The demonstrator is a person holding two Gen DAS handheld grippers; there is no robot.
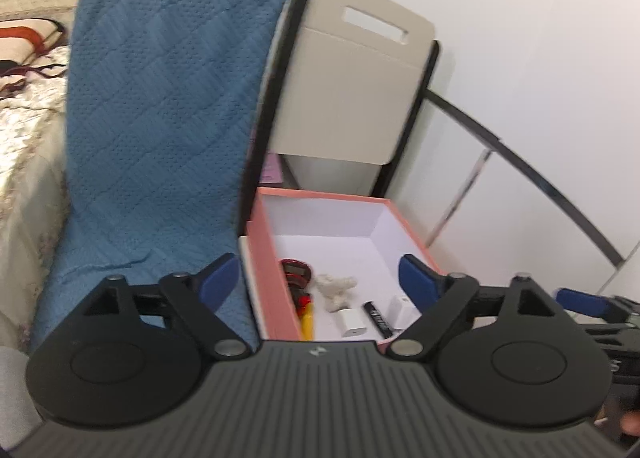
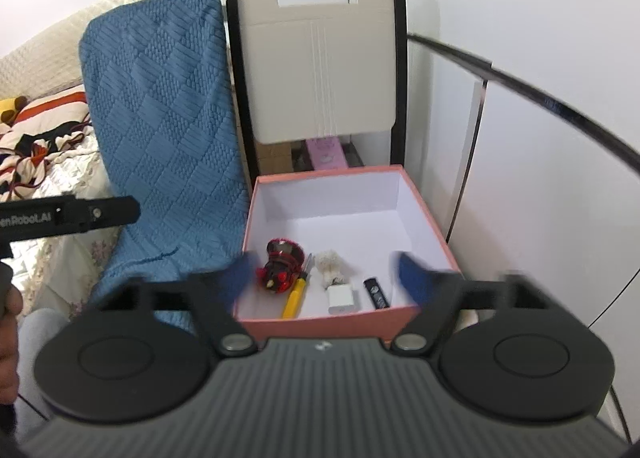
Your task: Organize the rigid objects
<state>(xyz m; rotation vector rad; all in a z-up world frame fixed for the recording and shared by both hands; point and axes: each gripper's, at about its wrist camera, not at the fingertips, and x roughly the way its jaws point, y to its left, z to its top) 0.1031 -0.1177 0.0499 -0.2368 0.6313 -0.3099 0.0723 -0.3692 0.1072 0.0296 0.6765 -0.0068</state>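
An open square cardboard box with salmon-pink outer walls and a white inside (image 2: 424, 213) stands on the floor in front of a beige chair with a black frame and a slot handle in its back (image 2: 320, 69). The rigid objects lie in a loose row along the box's near wall. At the left is a red and black toy figure with a round dark top (image 2: 282, 264), and just right of it a yellow-handled screwdriver (image 2: 295, 296) lies at a slant with its thin shaft pointing away. Next comes a small fluffy cream-white lump (image 2: 329, 264), then a white square charger plug (image 2: 342, 298) right in front of it, then a slim black stick-shaped object with white print (image 2: 376, 293). The left wrist view also shows a small white block (image 1: 404, 308) beside the black stick, near the right wall. The left gripper (image 1: 320, 278) hangs above the box's near edge with its blue-padded fingers (image 1: 418, 278) spread wide and nothing between them. The right gripper (image 2: 326, 276) is likewise wide open and empty over the near wall, its blue fingers blurred. A blue quilted blanket (image 2: 168, 129) drapes over furniture just left of the box, beside a bed with floral cream bedding (image 2: 52, 161). White panels (image 2: 540, 161) rise on the right.
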